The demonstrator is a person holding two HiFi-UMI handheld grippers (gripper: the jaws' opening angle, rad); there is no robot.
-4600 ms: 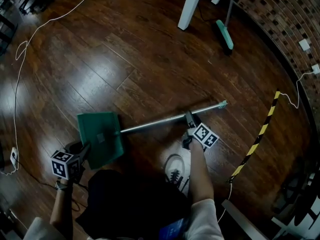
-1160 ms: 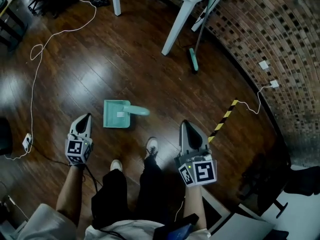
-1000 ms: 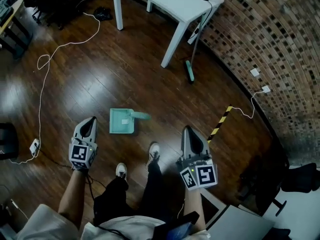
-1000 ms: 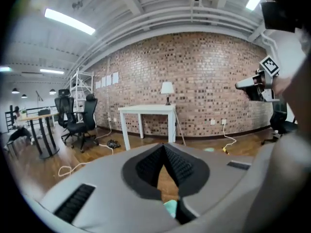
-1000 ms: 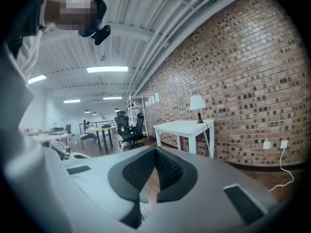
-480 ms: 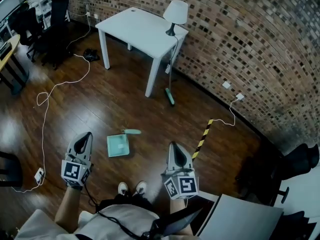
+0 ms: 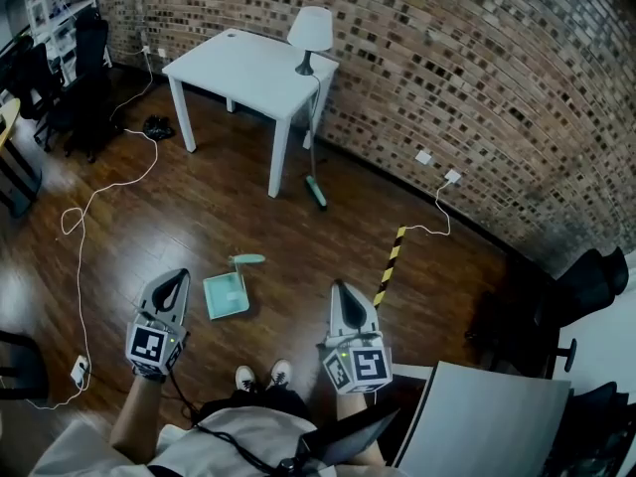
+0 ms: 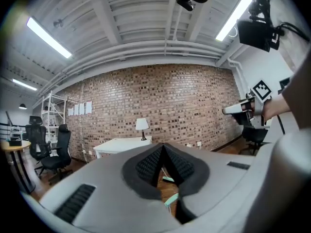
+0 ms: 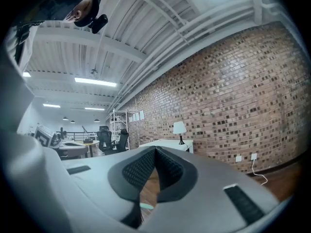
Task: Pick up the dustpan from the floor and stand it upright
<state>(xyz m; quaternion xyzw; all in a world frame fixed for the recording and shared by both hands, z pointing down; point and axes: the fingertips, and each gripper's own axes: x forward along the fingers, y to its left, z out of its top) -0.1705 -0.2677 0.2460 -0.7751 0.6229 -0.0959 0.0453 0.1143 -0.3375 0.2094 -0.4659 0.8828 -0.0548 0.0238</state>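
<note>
The teal dustpan [image 7: 227, 293] stands on the wooden floor, its handle [image 7: 246, 260] rising toward the camera. In the head view my left gripper [image 7: 179, 277] hangs to its left and my right gripper [image 7: 337, 288] to its right, both apart from it and held well above the floor. Each is shut with nothing between its pads. In the left gripper view the shut pads [image 8: 154, 163] point level at the brick wall, and a sliver of the teal handle [image 8: 171, 199] shows beneath them. The right gripper view shows closed pads [image 9: 146, 166] too.
A white table [image 7: 243, 63] with a lamp [image 7: 310, 30] stands by the brick wall, a broom [image 7: 314, 189] leaning at its leg. A white cable [image 7: 79, 227] loops over the floor at left. Striped tape [image 7: 390, 261] lies right of the dustpan. A white panel [image 7: 487, 425] sits at bottom right.
The dustpan lay on the floor with both grippers at it; it now stands on its own. Both grippers, shut and empty, have risen, and the view has lifted toward the wall.
</note>
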